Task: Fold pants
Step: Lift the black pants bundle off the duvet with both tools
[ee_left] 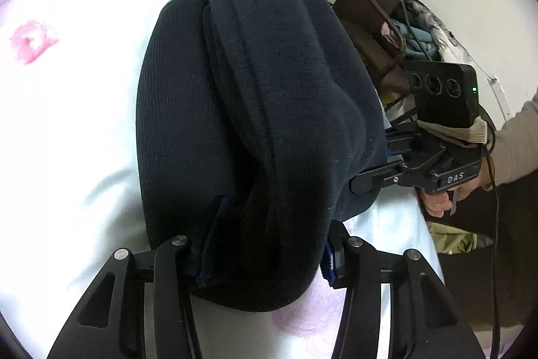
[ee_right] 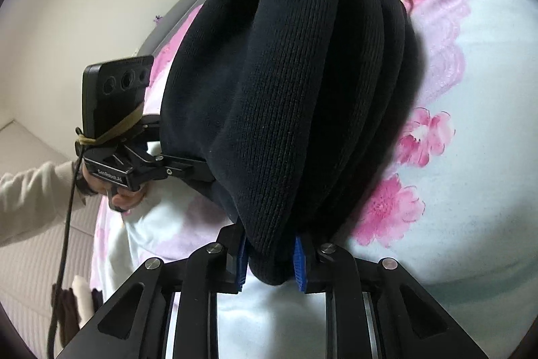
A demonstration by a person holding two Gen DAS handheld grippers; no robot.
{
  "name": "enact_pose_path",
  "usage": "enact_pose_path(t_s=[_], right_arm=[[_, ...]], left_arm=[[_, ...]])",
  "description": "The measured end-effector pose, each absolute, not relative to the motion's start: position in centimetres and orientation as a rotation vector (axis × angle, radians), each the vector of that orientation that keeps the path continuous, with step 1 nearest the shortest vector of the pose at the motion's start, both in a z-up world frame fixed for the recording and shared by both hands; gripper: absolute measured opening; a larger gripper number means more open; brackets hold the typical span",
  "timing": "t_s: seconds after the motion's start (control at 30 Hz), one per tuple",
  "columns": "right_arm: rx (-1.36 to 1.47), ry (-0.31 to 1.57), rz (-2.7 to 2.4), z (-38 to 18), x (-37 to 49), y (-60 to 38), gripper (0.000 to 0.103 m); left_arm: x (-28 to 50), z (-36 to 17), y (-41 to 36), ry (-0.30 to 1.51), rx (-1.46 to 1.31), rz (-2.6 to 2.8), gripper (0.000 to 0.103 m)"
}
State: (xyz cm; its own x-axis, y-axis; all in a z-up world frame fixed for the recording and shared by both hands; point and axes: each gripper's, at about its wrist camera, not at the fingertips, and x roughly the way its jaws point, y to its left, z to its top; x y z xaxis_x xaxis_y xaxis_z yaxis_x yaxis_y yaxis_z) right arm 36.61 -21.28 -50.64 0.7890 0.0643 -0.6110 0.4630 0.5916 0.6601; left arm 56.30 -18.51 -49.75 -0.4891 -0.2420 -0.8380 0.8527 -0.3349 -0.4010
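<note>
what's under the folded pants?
Under the dark pants, held by the left gripper and right gripper, lies the floral bedsheet. The patch directly beneath is covered; anything there can't be seen.

Matt ribbed knit pants on smooth floral cotton bedsheet.

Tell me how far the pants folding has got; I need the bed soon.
Done: the pants are already doubled into a thick bundle of several layers. In hand: the left tongs and right tongs each clamp that bundle, which seems held over the sheet. Left, probably: lay it flat, let go, perhaps smooth it.
</note>
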Motion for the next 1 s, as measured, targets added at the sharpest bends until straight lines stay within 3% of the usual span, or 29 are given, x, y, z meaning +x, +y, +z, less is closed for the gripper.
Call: enact_pose_path(t_s=[0.1,0.17,0.23,0.33,0.43,0.6,0.67,0.83,1.0], right_arm=[[0.907,0.647,-0.256,-49.5,36.1,-21.8,0.036],[0.897,0.664,-0.299,-48.4,35.2,-22.3,0.058],[0.895,0.649,-0.317,-46.9,34.1,-22.9,0.064],[0.886,0.616,-0.334,-44.5,32.8,-24.9,0.076],[0.876,0.598,-0.36,-43.0,32.4,-28.0,0.087],[0.899,0.612,-0.382,-43.4,33.6,-33.0,0.089],[0.9,0.627,-0.383,-44.1,34.2,-34.5,0.089],[0.989,0.67,-0.335,-46.7,37.1,-36.6,0.089],[1.069,0.717,-0.268,-49.8,38.5,-38.4,0.099]], left_arm=[[55.2,-47.9,-17.9,1.113,0.902,-1.834,0.059],[54.4,-46.2,-17.0,1.079,0.875,-1.793,0.065],[54.5,-44.9,-16.2,1.082,0.806,-1.759,0.067],[55.4,-43.3,-14.7,1.097,0.641,-1.625,0.079],[55.3,-43.4,-13.0,1.142,0.482,-1.451,0.08],[54.6,-45.1,-10.1,1.136,0.292,-1.09,0.081],[53.4,-45.2,-9.0,1.107,0.181,-0.92,0.087],[50.0,-46.3,-9.0,1.11,0.037,-0.7,0.091],[49.9,-48.8,-8.1,1.161,-0.168,-0.557,0.103]])
